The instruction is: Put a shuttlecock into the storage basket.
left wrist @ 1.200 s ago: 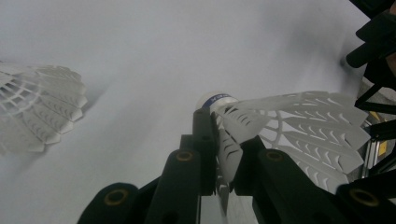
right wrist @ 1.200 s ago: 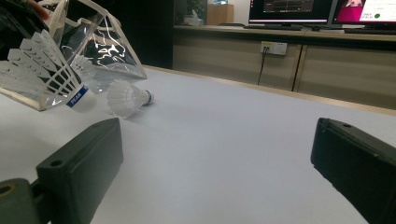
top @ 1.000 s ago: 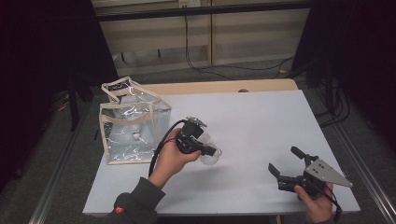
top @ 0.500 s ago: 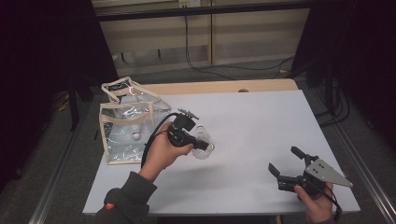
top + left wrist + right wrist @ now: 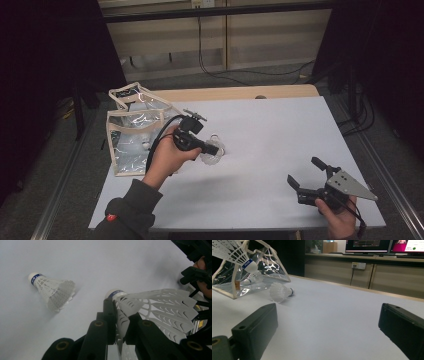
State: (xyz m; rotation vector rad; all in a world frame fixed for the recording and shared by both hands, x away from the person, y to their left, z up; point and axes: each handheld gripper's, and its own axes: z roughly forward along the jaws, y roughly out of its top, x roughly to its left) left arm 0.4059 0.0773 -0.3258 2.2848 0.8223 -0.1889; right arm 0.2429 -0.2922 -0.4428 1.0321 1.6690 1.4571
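The left gripper fingers pinch a shuttlecock by its skirt, above the desk; carry it gently to the clear bag, right gripper fingers wide

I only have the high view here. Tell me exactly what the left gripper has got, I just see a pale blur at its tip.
Observer: The left gripper is shut on the skirt of a white shuttlecock; its cork carries a blue band.
Operator: Say whether anything else lies loose on the table.
Observer: A second shuttlecock lies on its side on the table, apart from the held one.
Operator: Report the right gripper.
Observer: The right gripper is open, nothing between its jaws.
Operator: Check the clear bag.
Observer: Another shuttlecock shows through the clear bag.
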